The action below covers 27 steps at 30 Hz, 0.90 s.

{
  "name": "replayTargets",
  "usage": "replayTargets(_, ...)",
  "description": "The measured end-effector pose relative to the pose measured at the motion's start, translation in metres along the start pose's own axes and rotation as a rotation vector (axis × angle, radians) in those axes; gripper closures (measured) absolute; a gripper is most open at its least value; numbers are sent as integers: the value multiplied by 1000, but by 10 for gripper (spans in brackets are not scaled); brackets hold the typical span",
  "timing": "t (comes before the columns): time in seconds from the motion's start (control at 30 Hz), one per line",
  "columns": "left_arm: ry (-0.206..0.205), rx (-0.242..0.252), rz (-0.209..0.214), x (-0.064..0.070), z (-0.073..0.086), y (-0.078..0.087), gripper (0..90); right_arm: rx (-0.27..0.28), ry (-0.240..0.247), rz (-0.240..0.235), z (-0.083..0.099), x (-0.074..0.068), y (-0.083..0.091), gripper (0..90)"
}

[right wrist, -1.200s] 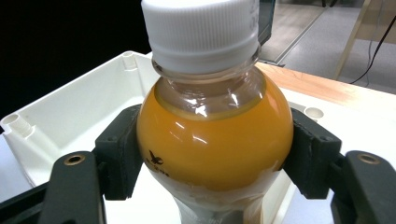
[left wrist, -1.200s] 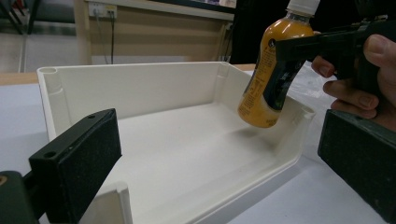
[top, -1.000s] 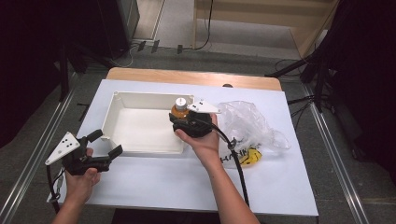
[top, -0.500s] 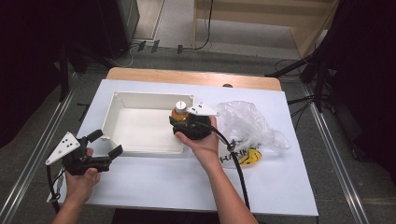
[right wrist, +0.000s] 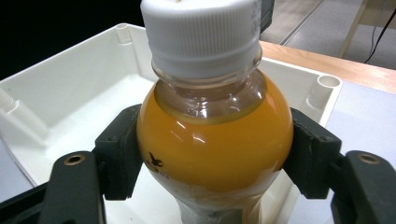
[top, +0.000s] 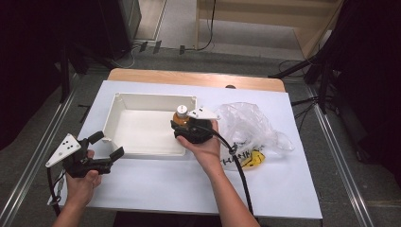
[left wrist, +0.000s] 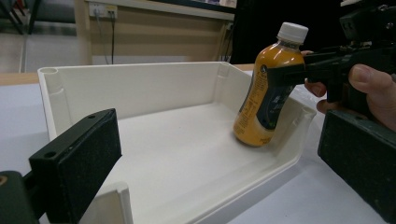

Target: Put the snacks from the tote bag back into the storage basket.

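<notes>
This looks like a lab or recording studio set up for capture work: a wooden table covered by a white sheet stands between metal floor rails, with black curtains on both sides, stand legs and cables trailing across the grey floor

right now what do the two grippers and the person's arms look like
Both grippers are black, each with two blocky flat-faced jaws. The left gripper and the right gripper each carry a grey three-cornered plate with small dark dots on top. A black cable trails from each one. The forearms are bare, with no sleeves showing.
</notes>
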State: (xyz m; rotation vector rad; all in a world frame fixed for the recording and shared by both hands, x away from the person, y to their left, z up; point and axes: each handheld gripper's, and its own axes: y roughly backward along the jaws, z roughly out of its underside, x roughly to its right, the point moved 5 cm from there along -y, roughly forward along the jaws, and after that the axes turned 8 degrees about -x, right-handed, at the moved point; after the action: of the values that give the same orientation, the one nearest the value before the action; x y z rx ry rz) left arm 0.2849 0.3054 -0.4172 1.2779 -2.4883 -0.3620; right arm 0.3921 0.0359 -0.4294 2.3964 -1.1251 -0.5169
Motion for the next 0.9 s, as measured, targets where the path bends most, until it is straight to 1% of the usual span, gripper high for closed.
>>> replayTargets(0.3,0,-2,2,0,0,0,0,-5,-8,10,3,0,-2,306)
replayTargets(0.5,0,-1,1,0,0,0,0,-13,-5,14,5,0,-4,305)
replayTargets(0.9,1,-1,1,0,0,0,0,-3,-5,26,7,-1,-5,298)
